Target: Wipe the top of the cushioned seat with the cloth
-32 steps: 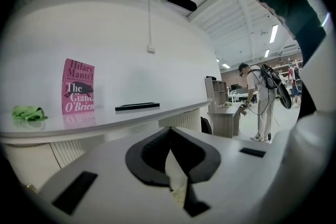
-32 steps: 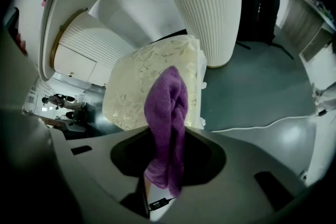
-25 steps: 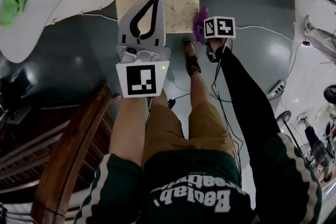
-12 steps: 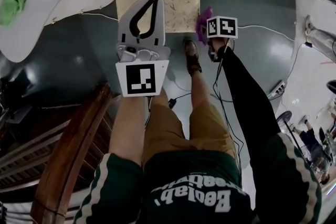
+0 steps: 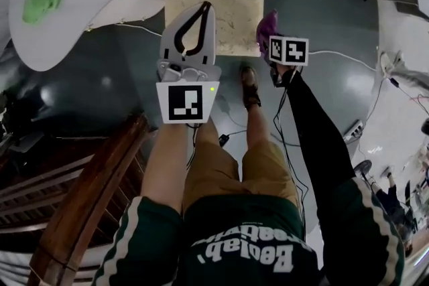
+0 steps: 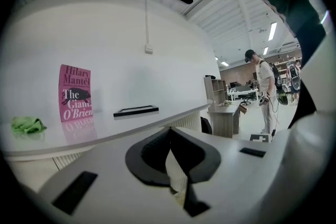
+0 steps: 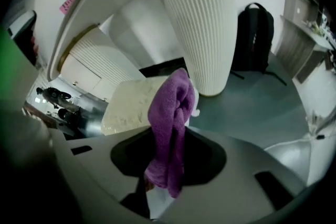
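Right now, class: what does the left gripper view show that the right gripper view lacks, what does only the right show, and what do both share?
Left only: a green cloth on the white table, and the left hand-held gripper, shut and empty. Right only: the right hand-held gripper shut on the purple cloth, and a black backpack. Both: the table's ribbed white base.

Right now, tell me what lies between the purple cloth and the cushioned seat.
Nothing. In the head view the purple cloth hangs just off the cushioned seat's right edge, with only a sliver of grey floor between them.
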### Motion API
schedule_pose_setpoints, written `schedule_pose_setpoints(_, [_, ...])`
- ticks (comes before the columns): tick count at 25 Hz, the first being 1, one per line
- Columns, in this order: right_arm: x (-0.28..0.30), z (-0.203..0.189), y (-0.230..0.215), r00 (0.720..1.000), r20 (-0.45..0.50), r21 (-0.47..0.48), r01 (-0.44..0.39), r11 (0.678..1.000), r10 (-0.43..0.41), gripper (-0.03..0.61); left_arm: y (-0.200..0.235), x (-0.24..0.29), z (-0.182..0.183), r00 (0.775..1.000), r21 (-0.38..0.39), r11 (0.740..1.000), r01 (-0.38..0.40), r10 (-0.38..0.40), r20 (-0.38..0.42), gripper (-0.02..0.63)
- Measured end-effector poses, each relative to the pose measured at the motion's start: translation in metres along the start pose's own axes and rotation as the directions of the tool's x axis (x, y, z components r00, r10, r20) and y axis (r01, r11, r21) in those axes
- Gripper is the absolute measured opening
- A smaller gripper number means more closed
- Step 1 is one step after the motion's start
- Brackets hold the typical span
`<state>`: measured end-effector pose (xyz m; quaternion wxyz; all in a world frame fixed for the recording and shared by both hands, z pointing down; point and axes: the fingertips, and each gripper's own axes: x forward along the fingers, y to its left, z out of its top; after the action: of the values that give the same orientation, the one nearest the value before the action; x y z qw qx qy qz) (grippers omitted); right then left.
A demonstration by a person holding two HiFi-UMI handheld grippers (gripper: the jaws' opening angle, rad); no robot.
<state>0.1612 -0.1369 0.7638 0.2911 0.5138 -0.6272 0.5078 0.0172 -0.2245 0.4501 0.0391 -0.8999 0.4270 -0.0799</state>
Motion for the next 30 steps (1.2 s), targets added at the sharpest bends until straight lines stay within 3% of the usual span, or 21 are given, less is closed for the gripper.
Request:
schedule_pose_setpoints(5, [-0.069,0.072,0.034,0.977,0.210,-0.189,0.005,0.982,0.036,0.138,0.018,-0.004,0.052,0.999,-0.007,1.000,-0.030,0.030,0.030,0.015])
schedule_pose_setpoints(8, [-0.129,0.116,0.064,0.942,0.325,-0.268,0.003,0.963,0.088,0.138,0.030,-0.010,0.090,0.997,0.025,0.998,-0.062,0.060,0.053,0.015])
schedule_pose_setpoints(11, [-0.197,0.159,0.091,0.894,0.432,-0.344,0.041,0.938,0.119,0.138,0.035,-0.016,0.124,0.995,0.098,0.991,-0.092,0.086,0.057,0.015])
schedule_pose_setpoints(17, [-0.328,0.209,0.142,0.768,0.604,-0.402,0.064,0.914,0.212,0.138,0.038,-0.037,0.174,0.984,0.083,0.981,-0.174,0.176,-0.012,0.015])
schedule_pose_setpoints(24, [-0.432,0.227,0.193,0.637,0.697,-0.476,0.067,0.877,0.330,0.138,0.044,-0.058,0.244,0.968,0.048,0.967,-0.249,0.247,0.035,0.015])
schedule_pose_setpoints(30, [-0.493,0.244,0.218,0.551,0.732,-0.546,0.123,0.829,0.400,0.139,0.050,-0.070,0.294,0.952,0.034,0.956,-0.291,0.286,0.111,0.015])
